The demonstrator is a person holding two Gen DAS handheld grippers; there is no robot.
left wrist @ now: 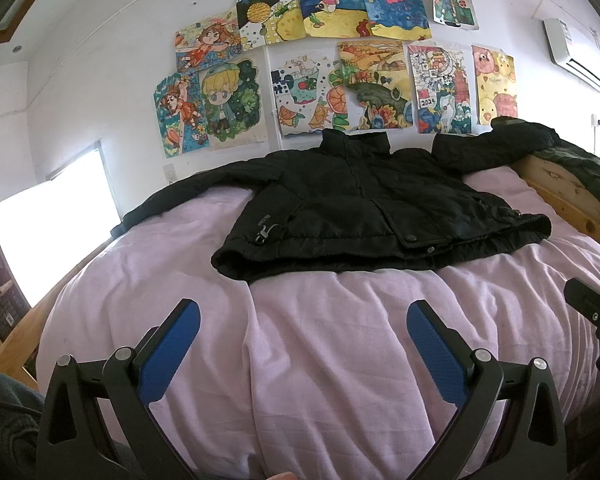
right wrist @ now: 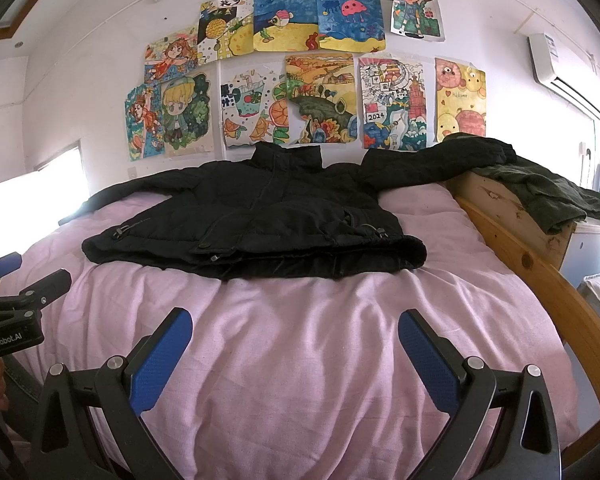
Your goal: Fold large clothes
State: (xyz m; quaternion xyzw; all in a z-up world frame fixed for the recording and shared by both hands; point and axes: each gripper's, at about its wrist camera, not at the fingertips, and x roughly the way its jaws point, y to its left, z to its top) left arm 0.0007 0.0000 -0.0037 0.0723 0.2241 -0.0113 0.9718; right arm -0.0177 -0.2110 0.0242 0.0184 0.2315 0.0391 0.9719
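A black puffer jacket (left wrist: 372, 208) lies flat and front up on the pink bedcover (left wrist: 340, 360), collar toward the wall, both sleeves spread out sideways. It also shows in the right wrist view (right wrist: 268, 220). Its right sleeve (right wrist: 440, 160) rests on the wooden bed frame. My left gripper (left wrist: 303, 312) is open and empty, hovering over the bedcover short of the jacket's hem. My right gripper (right wrist: 295, 320) is open and empty at the same distance from the hem. Each gripper shows at the edge of the other's view.
A wooden bed frame (right wrist: 540, 272) runs along the right side, with a dark green garment (right wrist: 552, 192) draped over its end. Children's drawings (right wrist: 300, 68) cover the wall behind. A bright window (left wrist: 48, 232) is at the left. An air conditioner (right wrist: 560, 68) hangs high right.
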